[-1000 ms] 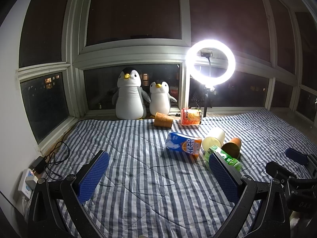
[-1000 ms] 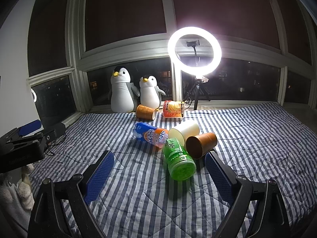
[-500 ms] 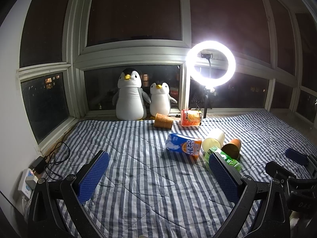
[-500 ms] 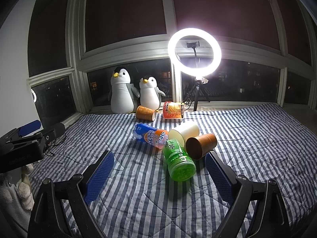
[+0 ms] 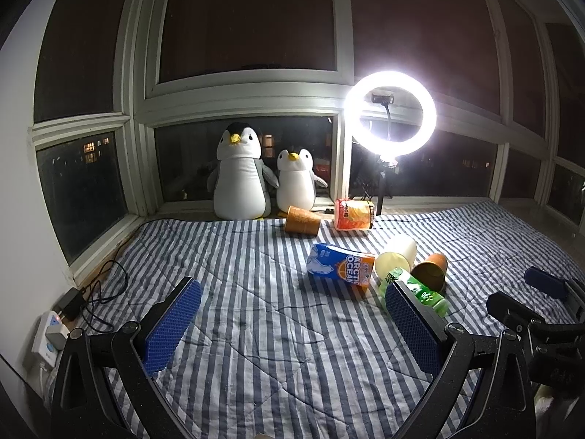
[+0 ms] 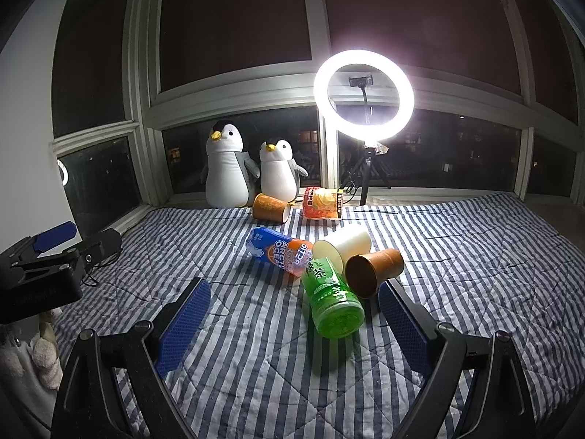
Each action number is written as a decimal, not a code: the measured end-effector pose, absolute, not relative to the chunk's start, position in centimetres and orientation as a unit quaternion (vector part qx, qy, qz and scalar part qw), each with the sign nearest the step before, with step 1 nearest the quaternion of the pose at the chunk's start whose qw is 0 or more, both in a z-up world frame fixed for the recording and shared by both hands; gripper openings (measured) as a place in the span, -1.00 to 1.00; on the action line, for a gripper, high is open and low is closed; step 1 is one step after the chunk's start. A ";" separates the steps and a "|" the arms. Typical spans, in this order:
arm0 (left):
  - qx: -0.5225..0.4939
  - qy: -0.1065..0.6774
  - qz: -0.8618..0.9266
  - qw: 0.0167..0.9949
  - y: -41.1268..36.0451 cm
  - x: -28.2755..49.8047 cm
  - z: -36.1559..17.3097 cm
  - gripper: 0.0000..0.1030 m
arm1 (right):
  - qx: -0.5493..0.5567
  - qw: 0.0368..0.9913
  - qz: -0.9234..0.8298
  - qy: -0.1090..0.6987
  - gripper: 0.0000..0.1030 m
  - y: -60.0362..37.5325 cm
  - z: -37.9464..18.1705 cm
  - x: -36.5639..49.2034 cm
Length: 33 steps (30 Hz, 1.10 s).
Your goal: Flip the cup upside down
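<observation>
Three cups lie on their sides on the striped blanket (image 6: 457, 256). A brown paper cup (image 6: 374, 267) lies nearest my right gripper, mouth toward me; it also shows in the left wrist view (image 5: 431, 271). A white cup (image 6: 343, 246) lies just behind it, seen too in the left wrist view (image 5: 396, 258). A second brown cup (image 6: 271, 207) lies far back by the penguins. My right gripper (image 6: 292, 320) is open and empty, just short of the cluster. My left gripper (image 5: 292, 323) is open and empty, to the left of the cluster.
A green tea bottle (image 6: 331, 298) and a blue-orange drink carton (image 6: 281, 254) lie against the cups. An orange snack bag (image 6: 323, 203), two plush penguins (image 6: 226, 168) and a lit ring light (image 6: 363, 89) stand at the back. Power strip and cables (image 5: 62, 314) lie left.
Both grippers have drifted very slightly; the scene sits a touch lower in both views. No object has moved and both stay open.
</observation>
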<state>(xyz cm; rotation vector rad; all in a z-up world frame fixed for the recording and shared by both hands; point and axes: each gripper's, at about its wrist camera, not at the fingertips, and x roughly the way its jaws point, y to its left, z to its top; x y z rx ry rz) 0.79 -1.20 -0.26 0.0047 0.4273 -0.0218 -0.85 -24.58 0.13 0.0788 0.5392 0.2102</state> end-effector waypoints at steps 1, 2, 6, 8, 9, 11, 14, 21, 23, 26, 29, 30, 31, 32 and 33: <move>0.002 0.213 -0.011 0.977 -1.2 1.0 -0.3 0.99 | 0.038 0.957 0.105 0.267 0.77 -24.5 0.1 -0.7; 0.002 0.214 -0.010 0.977 -1.1 1.1 -0.4 0.99 | 0.035 0.957 0.108 0.267 0.77 -24.5 0.2 -0.4; 0.004 0.219 -0.007 0.976 -0.7 1.9 -0.5 0.99 | 0.023 0.954 0.126 0.272 0.77 -24.0 0.4 0.9; 0.007 0.220 -0.003 0.975 -0.3 2.2 -0.6 0.99 | 0.014 0.951 0.143 0.274 0.77 -23.7 0.6 2.1; 0.010 0.221 0.001 0.975 0.0 2.5 -0.6 0.99 | 0.011 0.949 0.154 0.274 0.77 -23.6 0.8 2.7; 0.012 0.224 0.007 0.975 0.7 3.1 -0.7 0.99 | 0.002 0.945 0.174 0.277 0.77 -23.2 1.0 4.4; 0.014 0.227 0.021 0.973 2.1 4.0 -0.6 0.99 | -0.014 0.936 0.192 0.295 0.77 -22.6 1.3 7.8; 0.027 0.237 0.058 0.969 5.8 6.6 -1.0 0.99 | -0.085 0.900 0.248 0.348 0.77 -19.7 1.0 18.2; 0.028 0.247 0.066 0.966 6.7 7.6 -1.5 0.99 | -0.110 0.889 0.262 0.359 0.77 -18.4 0.6 21.1; 0.024 0.262 0.077 0.962 8.2 9.0 -2.2 0.99 | -0.132 0.870 0.286 0.380 0.77 -16.5 -0.7 25.4; 0.011 0.281 0.085 0.956 9.7 10.5 -2.9 0.99 | -0.150 0.852 0.303 0.399 0.77 -14.4 -2.5 29.9; 0.008 0.286 0.089 0.954 10.3 11.0 -3.0 0.99 | -0.156 0.846 0.307 0.406 0.77 -13.6 -3.2 31.5; 0.005 0.289 0.093 0.953 10.8 11.5 -3.2 0.99 | -0.164 0.842 0.310 0.411 0.77 -12.8 -3.8 33.0; 0.002 0.292 0.097 0.951 11.3 12.0 -3.3 0.99 | -0.171 0.838 0.311 0.415 0.77 -12.0 -4.4 34.6; 0.000 0.295 0.100 0.950 11.5 12.3 -3.4 0.99 | -0.175 0.834 0.314 0.418 0.77 -11.4 -5.0 35.9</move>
